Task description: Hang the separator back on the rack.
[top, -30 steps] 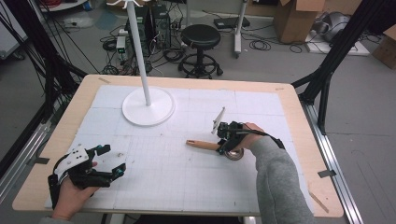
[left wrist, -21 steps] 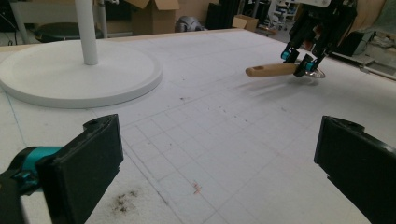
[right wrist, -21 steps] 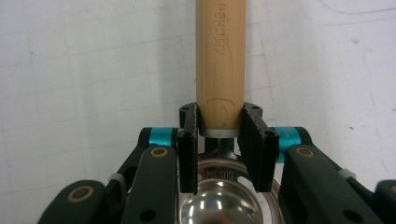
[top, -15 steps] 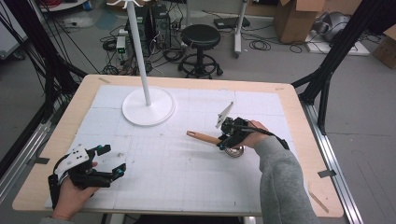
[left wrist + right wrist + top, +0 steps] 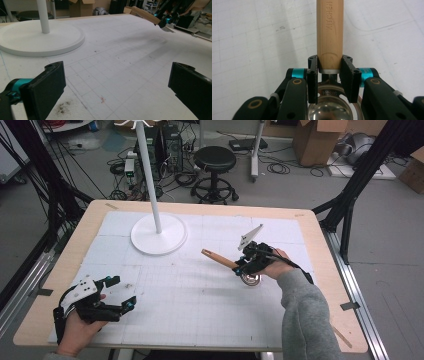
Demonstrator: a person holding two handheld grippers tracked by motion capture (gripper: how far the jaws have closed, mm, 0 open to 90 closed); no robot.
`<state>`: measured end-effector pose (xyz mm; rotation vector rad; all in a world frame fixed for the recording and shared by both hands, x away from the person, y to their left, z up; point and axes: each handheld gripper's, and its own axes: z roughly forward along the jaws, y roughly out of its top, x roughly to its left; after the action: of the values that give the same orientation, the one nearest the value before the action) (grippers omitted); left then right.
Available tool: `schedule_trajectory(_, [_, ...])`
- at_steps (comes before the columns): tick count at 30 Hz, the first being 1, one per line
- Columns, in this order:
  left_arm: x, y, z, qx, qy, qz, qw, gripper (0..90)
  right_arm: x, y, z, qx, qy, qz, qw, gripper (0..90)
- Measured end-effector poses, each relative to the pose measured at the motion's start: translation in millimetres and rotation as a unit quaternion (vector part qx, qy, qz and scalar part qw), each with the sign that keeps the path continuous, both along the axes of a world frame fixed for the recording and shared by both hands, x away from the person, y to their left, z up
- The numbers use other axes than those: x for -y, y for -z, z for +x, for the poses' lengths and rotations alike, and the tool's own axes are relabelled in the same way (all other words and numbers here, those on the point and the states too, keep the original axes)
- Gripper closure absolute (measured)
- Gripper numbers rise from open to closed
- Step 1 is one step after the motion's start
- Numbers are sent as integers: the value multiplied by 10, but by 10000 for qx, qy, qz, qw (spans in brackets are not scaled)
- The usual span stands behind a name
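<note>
- Right gripper clamps the ladle by its wooden handle, just above the mat.
- Left gripper, jaws apart, rests near the table's front edge.

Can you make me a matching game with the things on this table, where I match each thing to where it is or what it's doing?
Things:
1. white stand
2. wooden-handled utensil
3. left gripper
4. right gripper

States:
A. jaws wide apart, nothing between them
B. clamped by two black jaws near its metal end
C. standing on its round base at the far side of the table
D. shut on a wooden handle

Pairs: 1-C, 2-B, 3-A, 4-D
</note>
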<state>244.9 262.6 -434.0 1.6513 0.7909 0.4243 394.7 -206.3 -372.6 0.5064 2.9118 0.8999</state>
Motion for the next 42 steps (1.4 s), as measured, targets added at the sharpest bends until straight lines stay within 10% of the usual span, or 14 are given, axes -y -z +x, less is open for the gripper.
schedule_trajectory(20, [4, 11, -1, -3, -21, 37, 10000, 18, 139, -67, -67, 342, 495, 737, 9955, 700])
schedule_trajectory(42, [12, -6, 18, 48, -25, -17, 10000, 18, 118, -138, -135, 715, 880, 1722, 9785, 699])
